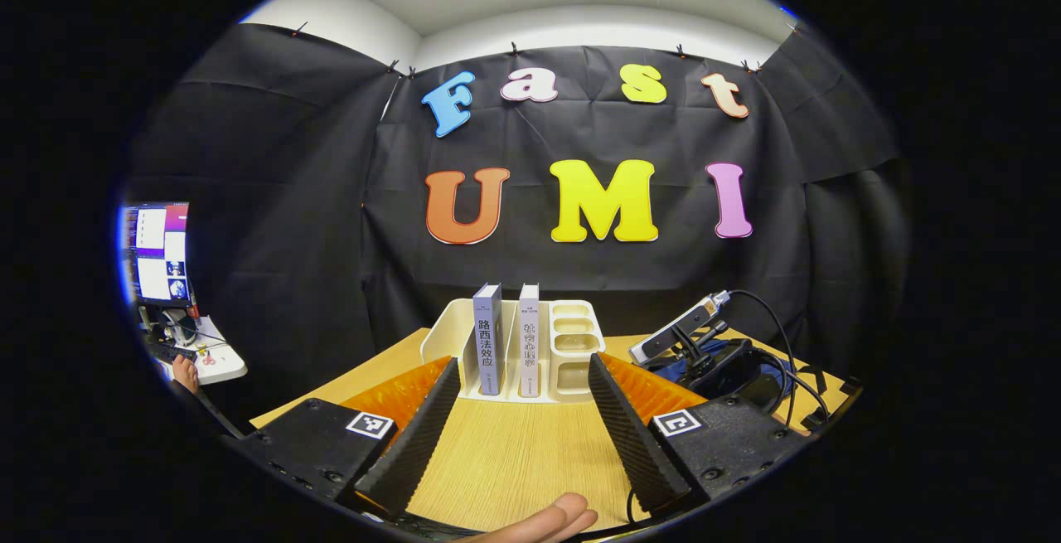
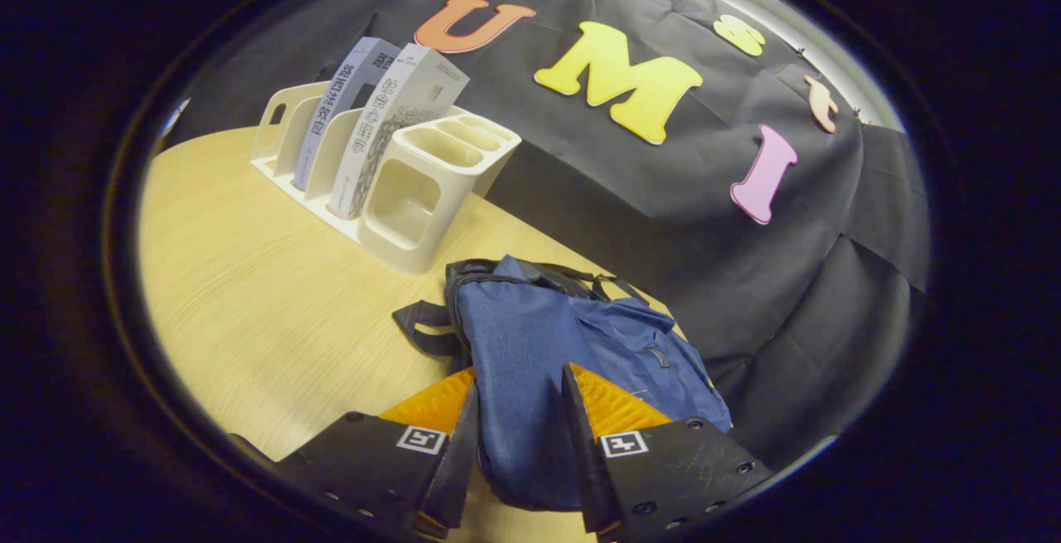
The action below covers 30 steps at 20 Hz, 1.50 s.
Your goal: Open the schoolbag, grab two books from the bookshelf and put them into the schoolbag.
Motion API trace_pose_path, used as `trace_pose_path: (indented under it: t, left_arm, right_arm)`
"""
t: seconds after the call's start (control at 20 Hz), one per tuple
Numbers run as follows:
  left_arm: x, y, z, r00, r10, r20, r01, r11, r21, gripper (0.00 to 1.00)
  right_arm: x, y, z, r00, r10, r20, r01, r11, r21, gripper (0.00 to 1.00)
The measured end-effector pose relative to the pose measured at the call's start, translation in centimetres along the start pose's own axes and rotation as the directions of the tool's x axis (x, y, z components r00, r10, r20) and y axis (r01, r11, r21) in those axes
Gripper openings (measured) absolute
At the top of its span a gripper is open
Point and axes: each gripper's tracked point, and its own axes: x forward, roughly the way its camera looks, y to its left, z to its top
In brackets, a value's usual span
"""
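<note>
Left tongs [image 1: 522,410] we hold wide toward two books [image 1: 506,340] in bookshelf [image 1: 572,352], right tongs [image 2: 518,427] part-open over schoolbag [image 2: 539,352], contact unclear.

2 books [image 1: 502,339] stand upright, spines outward, in adjacent slots of a cream bookshelf [image 1: 572,344]. The blue schoolbag [image 2: 564,361] lies flat just beside it, straps bunched.

Left gripper view: low, level, facing bookshelf [image 1: 530,348]. Right gripper view: tilted down, close over schoolbag [image 2: 564,361]; both share bookshelf.
</note>
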Motion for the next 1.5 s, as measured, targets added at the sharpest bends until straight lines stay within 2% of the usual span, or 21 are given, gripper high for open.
trace_pose_path:
  t: [0.05,0.1,0.2,0.3,0.35,0.4,0.5,0.6,0.65,0.75,0.95,1.05,1.25,1.5]
  left_arm:
    - [0.0,-0.1,-0.1,1.000,-0.002,0.000,0.002,1.000,0.002,0.98]
    - [0.0,-0.2,-0.1,1.000,-0.005,-0.001,0.005,1.000,0.005,0.98]
    - [0.0,-0.4,-0.3,1.000,-0.011,-0.002,0.011,1.000,0.009,0.98]
    - [0.2,-0.6,-0.3,1.000,-0.012,-0.004,0.012,1.000,0.014,0.98]
    - [0.3,-0.6,-0.5,1.000,-0.009,-0.008,0.009,1.000,0.016,0.98]
    - [0.4,-0.7,-0.7,1.000,-0.007,-0.016,0.008,1.000,0.018,0.98]
    - [0.7,-0.9,-1.2,1.000,-0.010,-0.027,0.010,1.000,0.018,0.98]
    - [1.2,-0.7,-1.5,0.999,0.001,-0.036,0.000,1.000,0.015,0.98]
    - [1.5,-0.3,-1.5,0.999,0.020,-0.031,-0.020,1.000,0.008,0.98]
    - [2.1,0.9,-1.2,0.998,0.061,-0.006,-0.061,0.998,0.005,0.98]
    - [3.6,1.7,-3.3,0.993,0.092,-0.072,-0.093,0.996,-0.003,0.98]
    - [4.3,1.9,-4.0,0.991,0.103,-0.090,-0.103,0.995,0.005,0.98]
    - [6.3,1.7,-5.8,0.982,0.102,-0.159,-0.103,0.995,0.005,0.98]
    - [9.6,0.5,-4.9,0.983,0.037,-0.182,-0.043,0.999,-0.028,0.98]
  right_arm:
    - [0.5,0.2,-0.3,1.000,0.010,-0.023,-0.010,1.000,0.004,0.53]
    - [0.8,0.8,-0.6,0.999,0.031,-0.037,-0.031,0.999,0.017,0.55]
    - [1.0,0.7,0.0,0.998,0.054,-0.010,-0.054,0.998,0.039,0.33]
    - [0.9,0.5,0.4,0.998,0.067,0.022,-0.068,0.996,0.059,0.25]
    - [0.7,0.2,0.5,0.997,0.077,0.024,-0.078,0.995,0.065,0.29]
    - [0.6,0.2,0.6,0.995,0.096,0.029,-0.098,0.993,0.064,0.15]
    - [0.4,-1.1,0.7,0.994,0.105,0.033,-0.106,0.993,0.060,0.14]
    - [0.1,-2.2,1.2,0.988,0.150,0.043,-0.153,0.984,0.091,0.02]
    - [0.1,-3.2,1.8,0.987,0.155,0.051,-0.160,0.980,0.121,0.05]
    - [-0.2,-5.7,2.7,0.983,0.169,0.076,-0.180,0.971,0.158,0.02]
    - [-0.5,-11.1,4.3,0.974,0.184,0.130,-0.211,0.947,0.241,0.01]
    - [-0.3,-13.9,4.6,0.974,0.174,0.147,-0.206,0.947,0.246,0.01]
    - [-0.1,-18.5,5.2,0.972,0.174,0.159,-0.212,0.939,0.270,0.01]
    - [-0.1,-22.9,6.8,0.962,0.176,0.209,-0.234,0.925,0.299,0.01]
